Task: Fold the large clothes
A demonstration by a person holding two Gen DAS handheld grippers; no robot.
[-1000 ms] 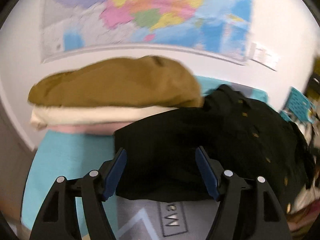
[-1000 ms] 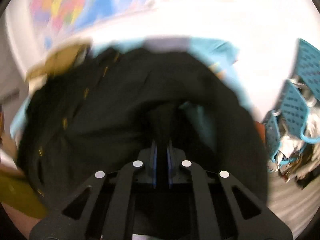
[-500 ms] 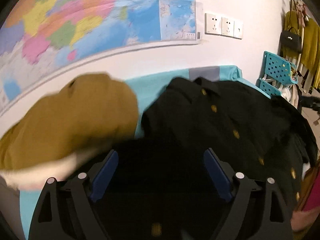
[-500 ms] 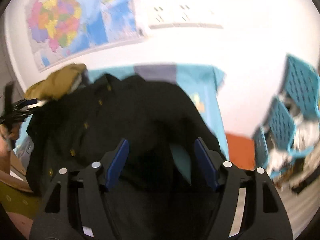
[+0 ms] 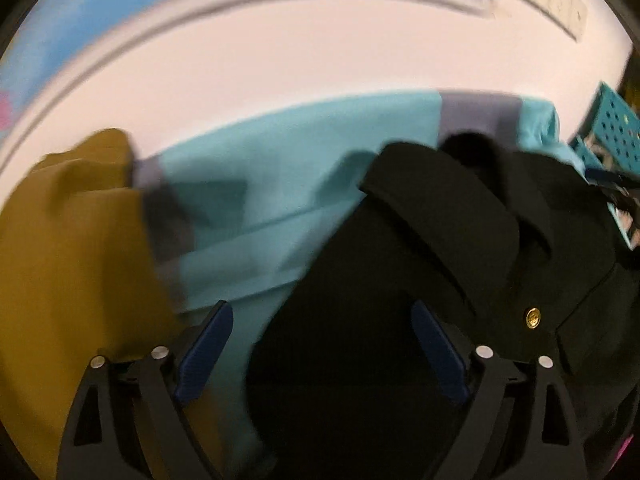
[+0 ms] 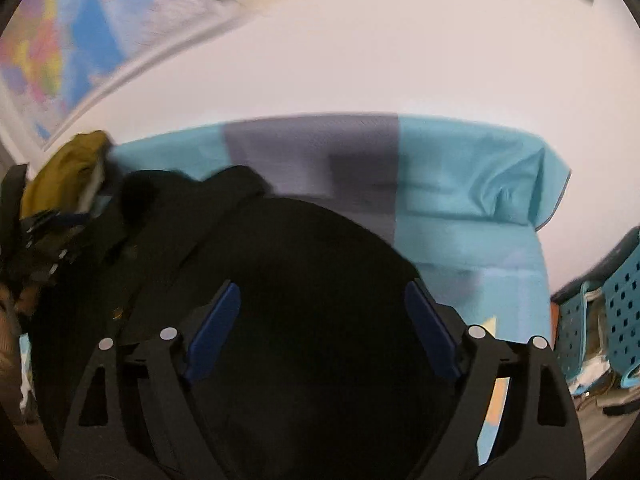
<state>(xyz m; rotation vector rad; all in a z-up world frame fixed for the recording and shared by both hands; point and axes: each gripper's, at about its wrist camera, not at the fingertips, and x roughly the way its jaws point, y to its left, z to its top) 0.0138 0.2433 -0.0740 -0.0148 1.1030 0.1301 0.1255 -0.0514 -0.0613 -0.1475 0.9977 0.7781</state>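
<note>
A large black coat with gold buttons lies on a turquoise sheet. It also fills the lower middle of the right wrist view. My left gripper is open, low over the coat's left edge, with nothing between its blue pads. My right gripper is open over the coat's dark bulk, also empty. The left gripper shows at the far left of the right wrist view.
A folded mustard garment lies at the left on the sheet, also in the right wrist view. Turquoise perforated baskets stand at the right beyond the sheet's edge. A white wall with a map is behind.
The right gripper let go of the black coat and opened. Both grippers have moved forward and lower over the coat; the mustard garment has slid to the left of the left view.
</note>
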